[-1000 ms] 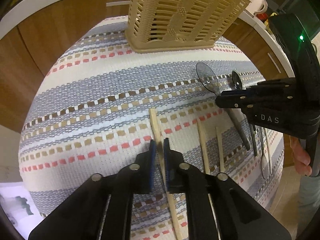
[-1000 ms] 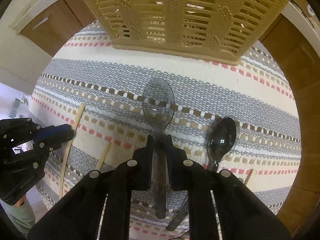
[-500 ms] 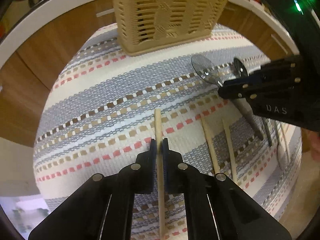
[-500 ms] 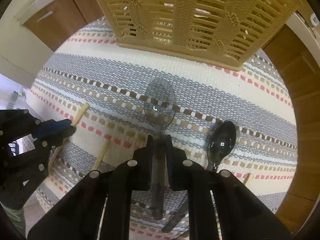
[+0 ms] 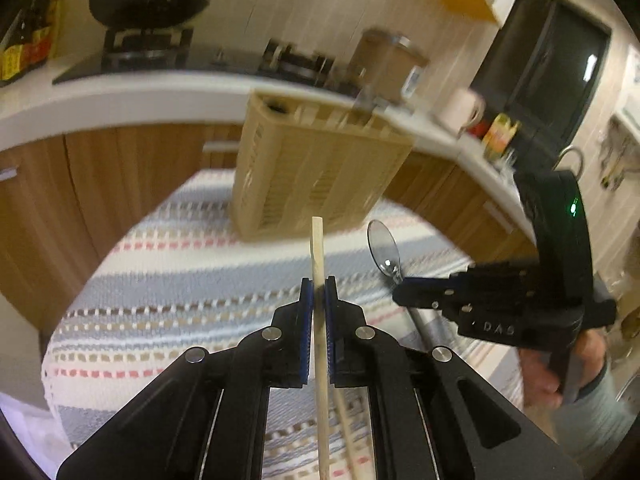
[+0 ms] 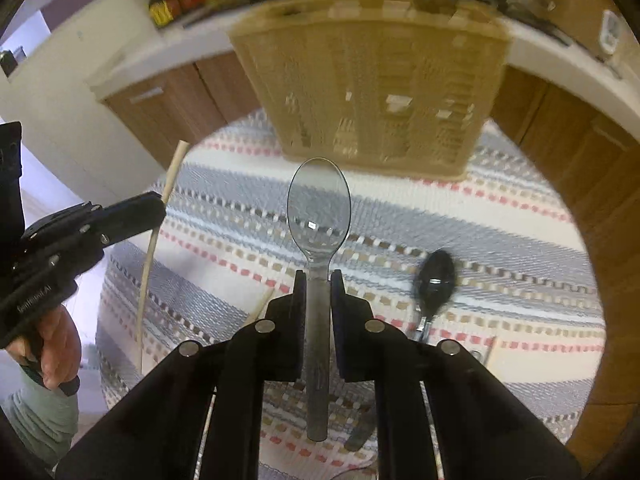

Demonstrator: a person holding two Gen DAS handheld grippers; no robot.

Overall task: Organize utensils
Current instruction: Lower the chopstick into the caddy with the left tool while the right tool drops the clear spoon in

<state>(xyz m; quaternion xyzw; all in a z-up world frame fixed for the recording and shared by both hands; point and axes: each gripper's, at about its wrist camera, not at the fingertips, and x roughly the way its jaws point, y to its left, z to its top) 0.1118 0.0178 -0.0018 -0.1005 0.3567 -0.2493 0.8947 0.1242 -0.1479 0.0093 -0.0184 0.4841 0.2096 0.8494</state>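
Above the striped woven cloth (image 6: 460,216), the left gripper (image 5: 319,292) has its fingers clamped on a thin wooden chopstick (image 5: 319,264). The right gripper (image 6: 319,284) has its fingers clamped on a clear plastic spoon (image 6: 319,208).

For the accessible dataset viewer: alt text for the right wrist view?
The right hand-held gripper is shut on a clear plastic spoon, bowl toward a tan slatted basket. At left, the left hand-held gripper holds a chopstick above the striped cloth.

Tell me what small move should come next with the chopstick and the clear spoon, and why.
Probably carry both forward over the beige basket and tip them in. The left gripper is shut on the chopstick, the right gripper on the clear spoon, both short of the basket.
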